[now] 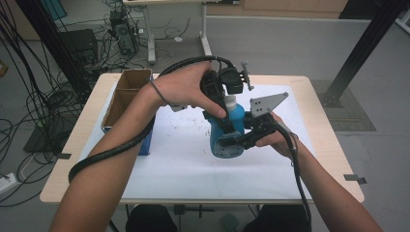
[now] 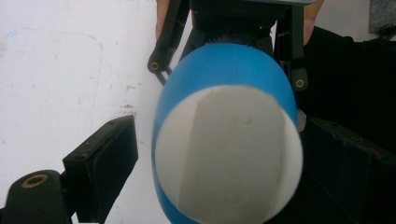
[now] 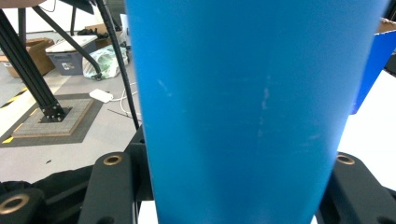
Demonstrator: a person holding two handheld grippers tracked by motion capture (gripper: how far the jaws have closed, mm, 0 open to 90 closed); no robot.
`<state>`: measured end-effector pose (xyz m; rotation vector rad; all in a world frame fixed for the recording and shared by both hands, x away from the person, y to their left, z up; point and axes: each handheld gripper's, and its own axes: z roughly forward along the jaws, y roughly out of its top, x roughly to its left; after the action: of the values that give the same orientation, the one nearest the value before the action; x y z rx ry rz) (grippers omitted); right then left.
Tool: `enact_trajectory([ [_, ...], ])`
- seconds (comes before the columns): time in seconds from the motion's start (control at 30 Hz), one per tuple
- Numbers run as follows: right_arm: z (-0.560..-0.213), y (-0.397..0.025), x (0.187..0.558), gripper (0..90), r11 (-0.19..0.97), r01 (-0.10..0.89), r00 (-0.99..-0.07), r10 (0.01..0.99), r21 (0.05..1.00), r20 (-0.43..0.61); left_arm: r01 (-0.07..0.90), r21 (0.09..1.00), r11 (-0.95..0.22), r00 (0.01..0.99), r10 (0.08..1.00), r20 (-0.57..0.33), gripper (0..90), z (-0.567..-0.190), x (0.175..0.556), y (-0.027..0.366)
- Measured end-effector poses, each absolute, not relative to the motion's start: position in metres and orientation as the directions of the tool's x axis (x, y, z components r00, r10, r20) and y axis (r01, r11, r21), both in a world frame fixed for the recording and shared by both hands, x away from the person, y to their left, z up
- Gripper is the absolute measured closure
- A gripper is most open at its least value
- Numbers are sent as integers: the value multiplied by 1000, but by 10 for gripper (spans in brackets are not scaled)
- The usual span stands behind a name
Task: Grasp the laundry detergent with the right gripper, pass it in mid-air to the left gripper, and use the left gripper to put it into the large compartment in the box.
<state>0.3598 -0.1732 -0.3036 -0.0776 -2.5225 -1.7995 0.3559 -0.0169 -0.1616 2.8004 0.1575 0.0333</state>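
Hands meet over the middle of the white-covered worktop (image 1: 159, 164) in the high view, where a blue plastic bottle with a white cap (image 1: 236, 118) is held up off the surface. The right tool (image 1: 241, 140) clamps its lower body from the side, and the left tool (image 1: 221, 113) comes down over its top. A brown cardboard box with a blue side (image 1: 126, 96) stands well apart at the left edge.

Left gripper view: the white cap (image 2: 228, 156) sits between the 2 black jaws, which stand wide, the left one clear of the cap; contact on the right I cannot tell.

Right gripper view: the blue body (image 3: 252, 107) sits tight between the jaws, firmly gripped.

My reading is that the cap-opening step is starting. Next, the left tool must close squarely on the cap and twist while the right holds steady.
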Motion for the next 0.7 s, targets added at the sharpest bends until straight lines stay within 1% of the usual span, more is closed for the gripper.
enact_trajectory([
  [0.7,-302,-177,358,443,319,63,-998,26,946,58,103,328,-939,994,111,6,116,-162,355,-21],
])
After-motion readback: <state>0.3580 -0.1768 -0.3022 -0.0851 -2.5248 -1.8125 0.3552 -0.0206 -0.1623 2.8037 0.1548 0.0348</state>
